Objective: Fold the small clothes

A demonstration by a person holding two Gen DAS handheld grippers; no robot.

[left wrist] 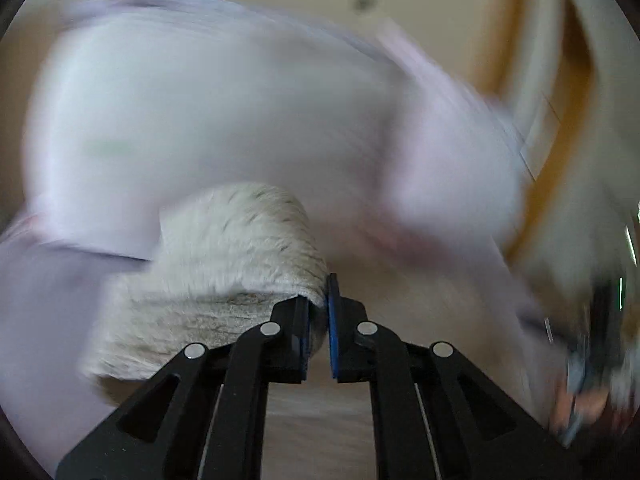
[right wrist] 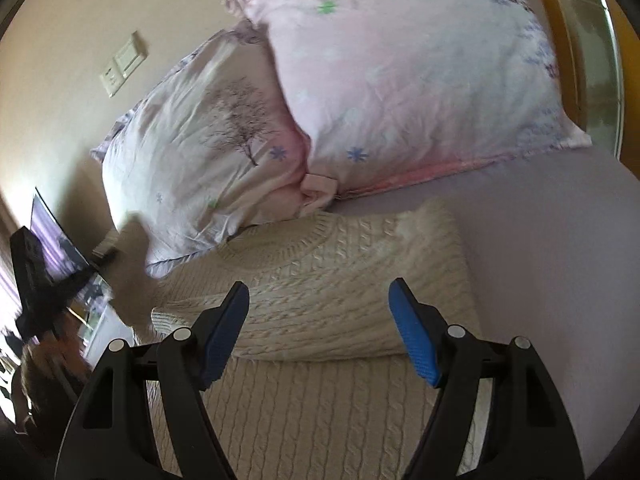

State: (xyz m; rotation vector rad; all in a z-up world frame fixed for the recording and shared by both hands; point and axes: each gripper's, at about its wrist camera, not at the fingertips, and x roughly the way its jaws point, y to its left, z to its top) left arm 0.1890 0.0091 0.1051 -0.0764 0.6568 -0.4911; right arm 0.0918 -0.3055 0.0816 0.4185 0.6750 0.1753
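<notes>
Pinched between the nearly closed pads of the left gripper (left wrist: 319,306), a fold of the cream cable-knit sweater (right wrist: 320,280) is held raised, while the right gripper (right wrist: 318,294) is held wide open and empty above the sweater lying on the lilac bedsheet (right wrist: 560,240) below two floral pillows (right wrist: 400,80).

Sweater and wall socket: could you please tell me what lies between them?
In the right wrist view, a tree-print pillow lies between the sweater and the wall socket.
</notes>
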